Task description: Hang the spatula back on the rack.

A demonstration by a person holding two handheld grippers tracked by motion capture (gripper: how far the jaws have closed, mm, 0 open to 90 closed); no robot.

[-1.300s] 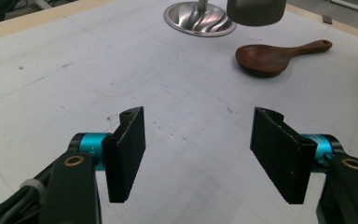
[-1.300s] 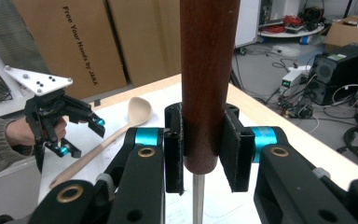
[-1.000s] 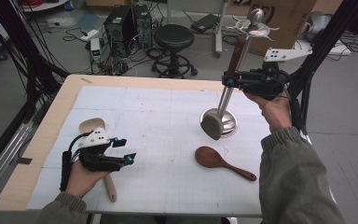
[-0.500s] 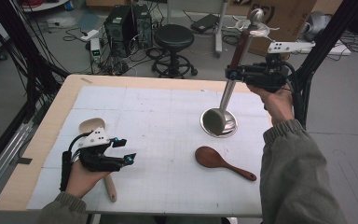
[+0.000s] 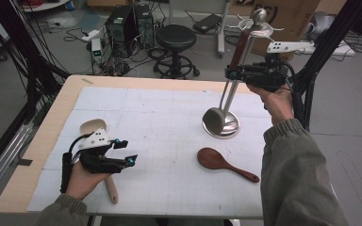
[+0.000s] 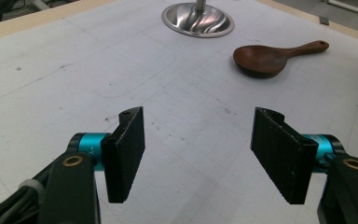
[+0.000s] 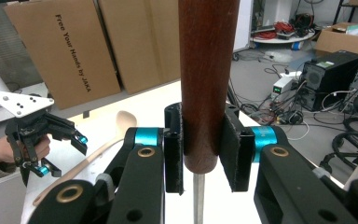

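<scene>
Under my left gripper [image 5: 122,153], fingers apart over bare desk [image 5: 160,117], the pale wooden spoon [image 5: 92,127] is half hidden. The white gridded desk stands in a cable-strewn room with cardboard boxes. Three utensils: that spoon, one dark spoon [image 5: 224,164], and one ladle [image 5: 228,96], upright at far right, my right gripper [image 7: 204,154] clamped on its handle.

High view above table [image 5: 136,108]; gripper views low, close; shared tabletop

Only readable thing I can spot is on the cardboard box [image 7: 60,51] in the right gripper view. It says "Free Your Hands by JAKA" in black, running sideways down the box face. Nothing else is legible.
</scene>
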